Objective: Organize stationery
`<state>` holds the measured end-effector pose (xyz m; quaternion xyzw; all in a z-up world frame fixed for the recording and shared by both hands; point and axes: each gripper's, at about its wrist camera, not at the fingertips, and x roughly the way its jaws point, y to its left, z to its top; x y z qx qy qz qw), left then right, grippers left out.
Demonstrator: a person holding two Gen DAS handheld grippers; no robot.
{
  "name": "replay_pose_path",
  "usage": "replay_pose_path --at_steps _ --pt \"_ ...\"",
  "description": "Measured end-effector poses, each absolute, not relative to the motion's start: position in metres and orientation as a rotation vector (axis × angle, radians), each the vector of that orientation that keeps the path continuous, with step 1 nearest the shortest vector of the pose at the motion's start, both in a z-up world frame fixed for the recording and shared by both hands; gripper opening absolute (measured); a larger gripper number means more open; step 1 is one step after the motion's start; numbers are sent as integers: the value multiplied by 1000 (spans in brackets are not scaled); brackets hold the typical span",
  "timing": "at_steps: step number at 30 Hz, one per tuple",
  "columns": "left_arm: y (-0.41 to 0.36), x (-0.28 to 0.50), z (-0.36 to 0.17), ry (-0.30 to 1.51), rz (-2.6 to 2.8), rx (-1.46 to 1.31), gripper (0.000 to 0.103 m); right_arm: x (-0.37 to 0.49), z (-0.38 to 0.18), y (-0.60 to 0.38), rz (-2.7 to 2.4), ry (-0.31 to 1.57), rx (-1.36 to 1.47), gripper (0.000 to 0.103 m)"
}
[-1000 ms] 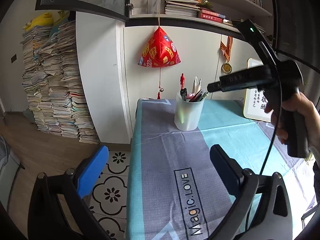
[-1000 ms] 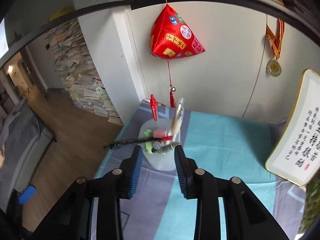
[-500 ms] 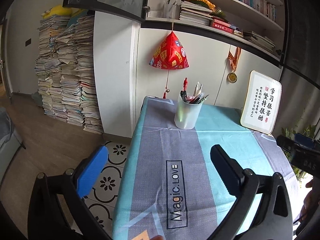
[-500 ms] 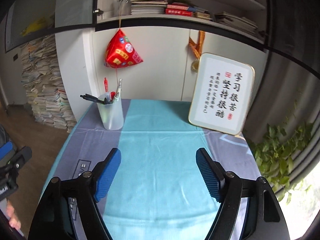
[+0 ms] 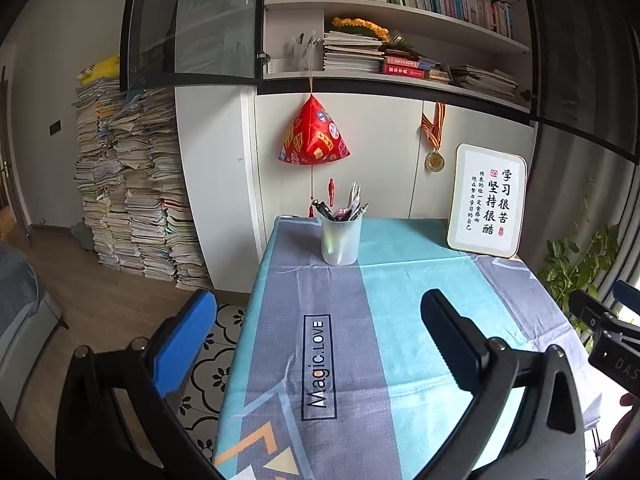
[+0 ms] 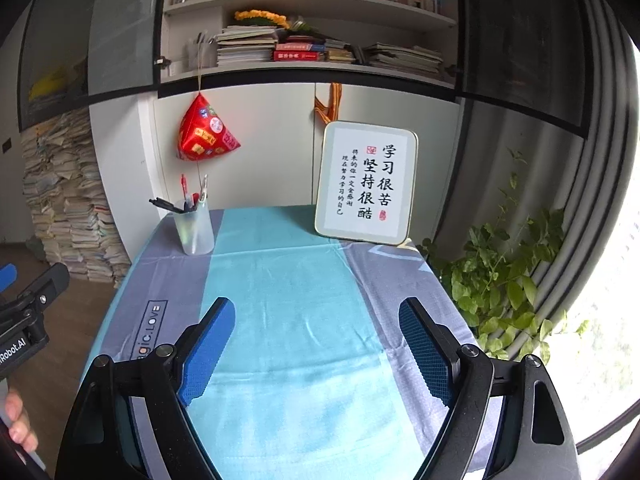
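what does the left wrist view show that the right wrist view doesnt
Only the left wrist view shows the round gold medal below its striped ribbon, and the yellow plush toy on the paper stacks. Only the right wrist view shows the bright window beyond the green leafy plant. Both show the translucent plastic cup of pens, the red pyramid-shaped hanging ornament, the white framed calligraphy sign and the teal and grey tablecloth.

Bright daylight blows out the window (image 6: 608, 320) at right; focus stays sharp, fisheye edges curve into black.
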<state>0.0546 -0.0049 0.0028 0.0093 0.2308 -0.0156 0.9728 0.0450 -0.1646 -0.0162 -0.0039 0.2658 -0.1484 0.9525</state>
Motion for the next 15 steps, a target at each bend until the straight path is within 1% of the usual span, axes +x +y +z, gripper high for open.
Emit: replay_pose_path --at_steps 4,15 --pt "-11 48 7 453 -29 28 102 36 -10 -171 -314 539 -4 89" --pt "-13 39 14 450 -27 -5 102 22 -4 -171 -304 525 7 89"
